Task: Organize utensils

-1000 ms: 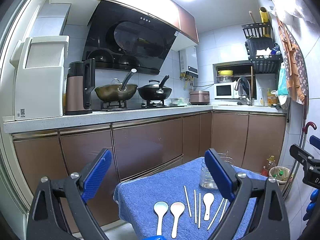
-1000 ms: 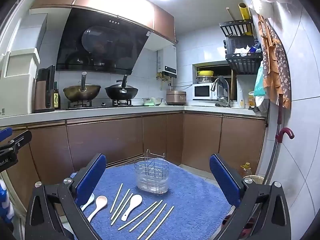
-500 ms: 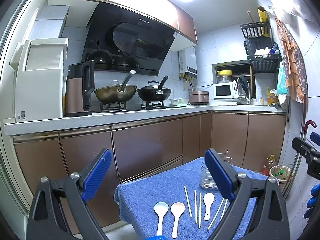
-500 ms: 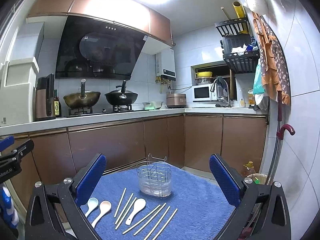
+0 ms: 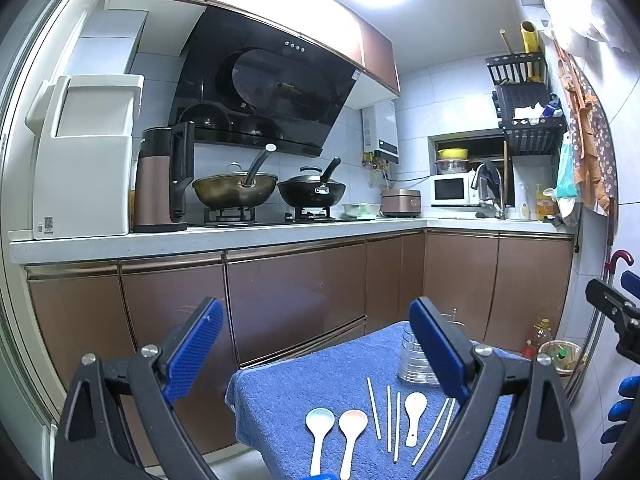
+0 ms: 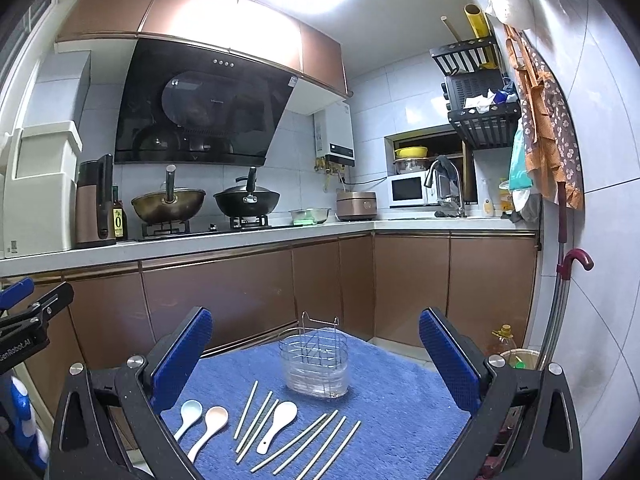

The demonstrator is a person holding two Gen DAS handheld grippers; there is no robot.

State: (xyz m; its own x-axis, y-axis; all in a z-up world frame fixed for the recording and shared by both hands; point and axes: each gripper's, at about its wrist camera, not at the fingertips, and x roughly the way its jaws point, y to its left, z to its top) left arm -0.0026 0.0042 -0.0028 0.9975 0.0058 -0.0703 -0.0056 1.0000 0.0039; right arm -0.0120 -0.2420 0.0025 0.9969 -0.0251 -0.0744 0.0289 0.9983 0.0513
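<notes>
- Spoons first: the pale blue spoon [image 5: 318, 432] and pinkish spoon [image 5: 352, 436] lie just below and ahead of your left gripper [image 5: 320, 356], between its jaws, bowls away from you and handles toward you.
- Chopsticks [image 6: 304, 442] and the white spoon [image 6: 278, 424] lie ahead of your right gripper [image 6: 316, 364], slanted up to the right across its gap.
- Holder next: the wire utensil holder [image 6: 314, 362] stands upright past the chopsticks on the blue towel [image 6: 400, 400], centred between the right jaws, behind the left gripper's right jaw.
- Your right gripper looks better lined up on it.
- Both grippers stand wide apart, holding and touching nothing.
</notes>
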